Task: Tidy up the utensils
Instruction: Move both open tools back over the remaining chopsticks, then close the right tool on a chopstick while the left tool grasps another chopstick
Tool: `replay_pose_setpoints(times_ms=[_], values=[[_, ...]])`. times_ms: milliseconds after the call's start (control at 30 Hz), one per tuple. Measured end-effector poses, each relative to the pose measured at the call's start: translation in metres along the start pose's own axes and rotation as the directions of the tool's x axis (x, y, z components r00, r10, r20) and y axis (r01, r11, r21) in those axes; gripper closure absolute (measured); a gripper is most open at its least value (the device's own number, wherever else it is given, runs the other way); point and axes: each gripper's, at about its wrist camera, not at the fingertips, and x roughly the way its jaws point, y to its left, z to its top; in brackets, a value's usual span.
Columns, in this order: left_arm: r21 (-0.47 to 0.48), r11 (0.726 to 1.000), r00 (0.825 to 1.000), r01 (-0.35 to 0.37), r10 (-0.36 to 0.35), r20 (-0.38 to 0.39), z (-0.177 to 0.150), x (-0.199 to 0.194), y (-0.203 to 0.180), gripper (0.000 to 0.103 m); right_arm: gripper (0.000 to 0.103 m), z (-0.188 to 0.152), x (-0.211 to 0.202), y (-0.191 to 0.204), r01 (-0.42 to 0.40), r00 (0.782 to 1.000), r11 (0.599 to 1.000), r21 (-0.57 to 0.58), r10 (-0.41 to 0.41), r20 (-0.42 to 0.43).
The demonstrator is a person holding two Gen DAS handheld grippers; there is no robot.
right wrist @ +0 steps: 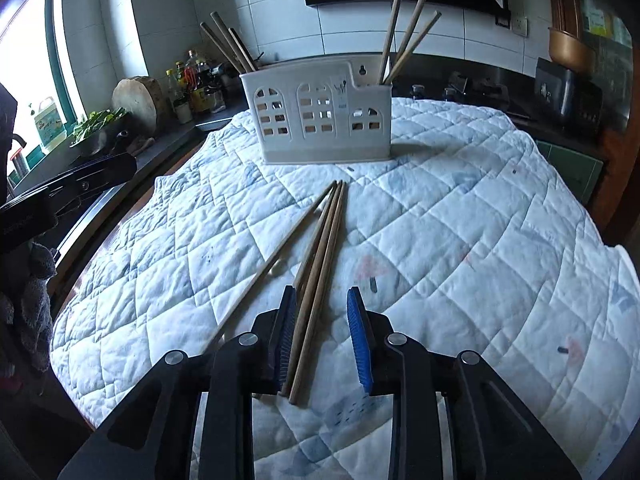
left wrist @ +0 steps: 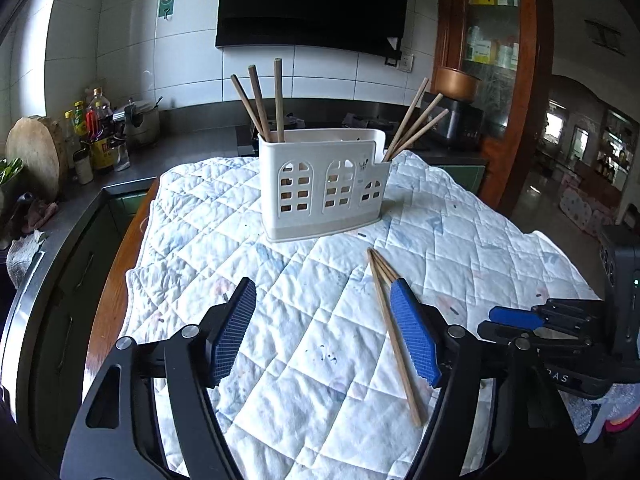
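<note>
A white slotted utensil holder (left wrist: pixel 324 184) (right wrist: pixel 320 120) stands upright on the quilted cloth, with three dark chopsticks in its left end and three paler ones in its right end. Loose chopsticks (left wrist: pixel 394 340) (right wrist: pixel 324 264) lie on the cloth in front of it. My right gripper (right wrist: pixel 322 294) straddles two of them. Its pads stand apart, the sticks lie close to the left pad, and a clear gap remains at the right pad. A paler stick (right wrist: pixel 276 256) lies outside, to the left. My left gripper (left wrist: pixel 323 286) is wide open over bare cloth, its right finger just over the sticks.
The quilted cloth (left wrist: pixel 240 220) covers a round wooden table. A dark counter (left wrist: pixel 132 168) to the left and behind holds bottles, a round chopping block and a pot. A wooden glass cabinet (left wrist: pixel 496 60) stands at the back right. In the left wrist view the right gripper (left wrist: pixel 516 320) shows at the right.
</note>
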Motion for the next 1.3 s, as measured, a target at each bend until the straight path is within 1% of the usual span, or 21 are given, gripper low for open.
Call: replay_pose_setpoints(times_ms=[200, 400, 500, 633, 833, 1033, 1300], values=[[-0.022, 1.000, 0.999, -0.003, 0.002, -0.039, -0.016, 0.006, 0.005, 0.031, 0.080, -0.014, 0.016, 0.001, -0.015, 0.999, 0.999, 0.035, 0.017, -0.046], [-0.047, 0.999, 0.998, 0.001, -0.005, -0.070, -0.027, 0.010, 0.011, 0.031, 0.084, -0.019, 0.030, -0.002, -0.004, 0.997, 0.998, 0.059, 0.009, -0.078], [-0.050, 0.999, 0.996, 0.003, -0.007, -0.084, -0.031, 0.013, 0.011, 0.031, 0.086, -0.018, 0.031, -0.001, -0.006, 0.997, 0.998, 0.058, 0.010, -0.080], [-0.049, 0.999, 0.995, 0.010, -0.015, -0.101, -0.037, 0.016, 0.010, 0.031, 0.088, -0.017, 0.033, 0.003, 0.010, 0.997, 0.999, 0.037, -0.007, -0.082], [-0.053, 0.998, 0.992, 0.018, -0.024, -0.126, -0.045, 0.020, 0.008, 0.031, 0.089, -0.015, 0.042, 0.005, 0.018, 0.995, 0.999, 0.038, -0.014, -0.097], [-0.034, 0.998, 0.987, 0.050, -0.054, -0.151, -0.055, 0.025, -0.006, 0.031, 0.094, -0.017, 0.043, 0.009, 0.047, 0.996, 0.999, 0.010, -0.046, -0.078], [-0.027, 0.993, 0.974, 0.115, -0.118, -0.193, -0.069, 0.037, -0.032, 0.033, 0.096, -0.018, 0.033, 0.003, 0.058, 0.997, 0.998, 0.033, -0.057, -0.046]])
